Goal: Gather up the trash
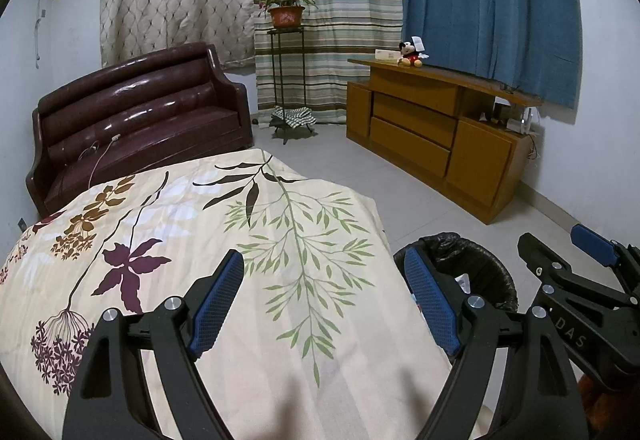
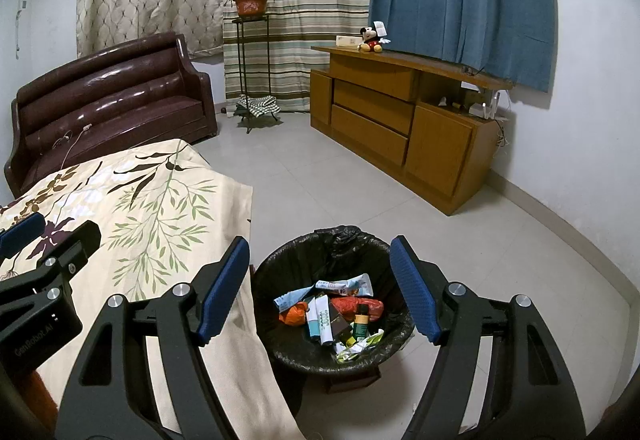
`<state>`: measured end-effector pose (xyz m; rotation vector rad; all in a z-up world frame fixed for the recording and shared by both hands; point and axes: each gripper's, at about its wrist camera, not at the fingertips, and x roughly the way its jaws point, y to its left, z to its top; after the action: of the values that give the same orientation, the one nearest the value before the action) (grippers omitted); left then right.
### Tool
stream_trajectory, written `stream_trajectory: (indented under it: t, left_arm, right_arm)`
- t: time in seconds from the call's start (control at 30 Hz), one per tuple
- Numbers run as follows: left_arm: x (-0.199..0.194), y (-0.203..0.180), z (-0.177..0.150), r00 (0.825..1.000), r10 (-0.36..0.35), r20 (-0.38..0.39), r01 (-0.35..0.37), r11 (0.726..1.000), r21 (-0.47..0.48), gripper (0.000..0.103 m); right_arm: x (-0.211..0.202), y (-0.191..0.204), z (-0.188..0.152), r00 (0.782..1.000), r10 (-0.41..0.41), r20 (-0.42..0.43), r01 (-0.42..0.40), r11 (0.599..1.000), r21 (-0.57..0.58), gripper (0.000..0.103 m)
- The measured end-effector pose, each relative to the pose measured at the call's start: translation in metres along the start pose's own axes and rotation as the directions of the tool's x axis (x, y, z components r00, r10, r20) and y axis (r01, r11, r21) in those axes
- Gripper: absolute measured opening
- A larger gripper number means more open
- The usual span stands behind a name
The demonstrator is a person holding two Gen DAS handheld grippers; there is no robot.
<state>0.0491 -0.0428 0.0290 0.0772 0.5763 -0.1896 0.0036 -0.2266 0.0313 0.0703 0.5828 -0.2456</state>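
Note:
A round bin lined with a black bag [image 2: 280,272] stands on the floor beside the bed. Inside it lie several pieces of trash [image 2: 332,314]: wrappers, tubes, a small bottle. My right gripper [image 2: 320,290] hangs over the bin, open, with nothing between its blue pads. My left gripper [image 1: 324,304] is open above the floral bedspread [image 1: 200,220], also with nothing between its pads. In the left wrist view the bin [image 1: 480,260] shows at lower right, partly hidden behind the finger. Each gripper appears at the edge of the other's view.
A dark brown leather sofa [image 1: 132,119] with a charging cable stands past the bed. A plant stand [image 1: 286,79] and a wooden cabinet [image 1: 432,135] with a plush toy [image 1: 410,53] line the far wall. Grey tile floor [image 2: 340,191] lies between bed and cabinet.

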Motion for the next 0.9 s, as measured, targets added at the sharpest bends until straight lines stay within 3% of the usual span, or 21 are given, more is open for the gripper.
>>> stream_trajectory:
  t: [0.9]
  left_arm:
    - [-0.0005, 0.0004, -0.0002, 1.0, -0.003, -0.002, 0.003, 1.0, -0.001, 0.08]
  right_arm:
    - [0.0004, 0.0007, -0.0017, 1.0, 0.0, 0.001, 0.0, 1.0, -0.001, 0.071]
